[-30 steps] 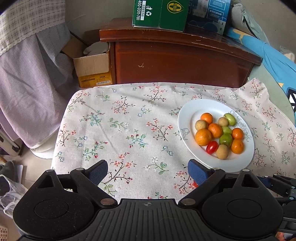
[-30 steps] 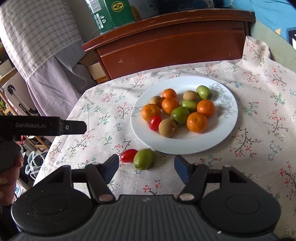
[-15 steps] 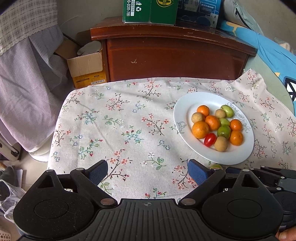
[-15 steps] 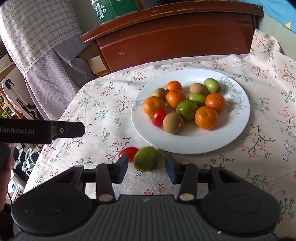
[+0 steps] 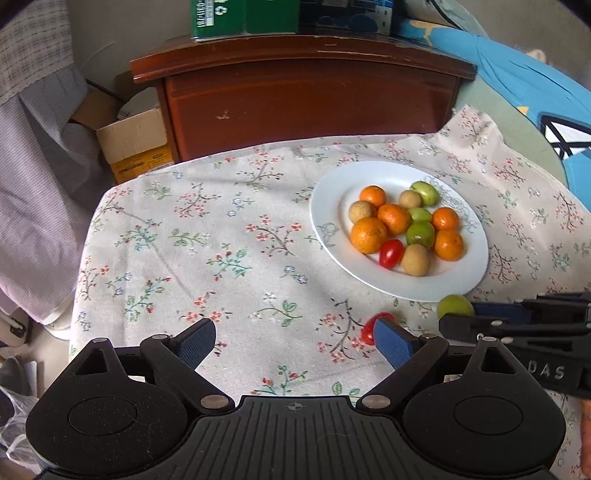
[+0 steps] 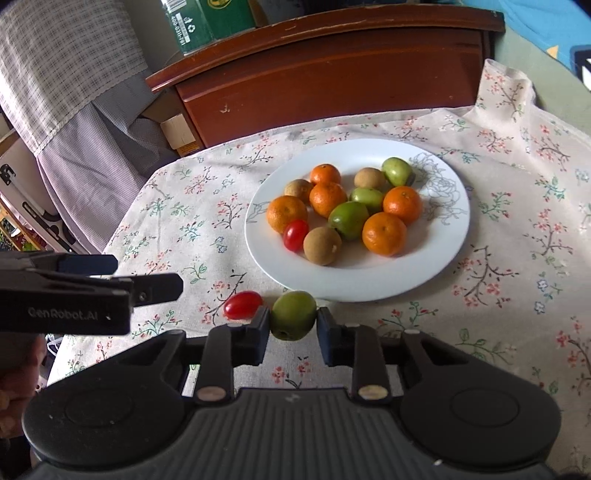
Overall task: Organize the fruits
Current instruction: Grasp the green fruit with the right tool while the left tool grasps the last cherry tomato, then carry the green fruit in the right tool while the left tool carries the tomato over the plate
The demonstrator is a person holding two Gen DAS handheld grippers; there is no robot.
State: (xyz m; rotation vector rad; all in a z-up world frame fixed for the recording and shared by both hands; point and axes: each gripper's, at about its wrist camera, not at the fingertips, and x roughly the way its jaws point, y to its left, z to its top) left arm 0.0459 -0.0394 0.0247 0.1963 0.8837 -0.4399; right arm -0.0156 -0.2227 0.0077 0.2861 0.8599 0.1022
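Here, right gripper (image 6: 292, 332) just closed in, fingers (image 6: 258, 336) now clenched on the green fruit (image 6: 293, 315), pads pressed against both its sides. Fruit low over the floral cloth (image 6: 177, 218) of the bench, just at the near edge of the white plate (image 6: 448, 236). Beside it on the left, touching or almost touching, a loose cherry tomato (image 6: 242, 305) on the cloth, outside the fingers. On the plate, a pile: five tangerines, three green fruits, three brown round fruits, one more red tomato (image 6: 295, 235).

Left gripper (image 5: 293, 345) with fingers (image 5: 194, 341) released wide, nothing between them, over bare cloth to the left of the plate; right pad just in front of the loose tomato in the left view. Behind the bench, a brown wooden cabinet (image 5: 306, 99) with a green carton (image 5: 243, 16) on top; at far left a cardboard box (image 5: 133, 144).
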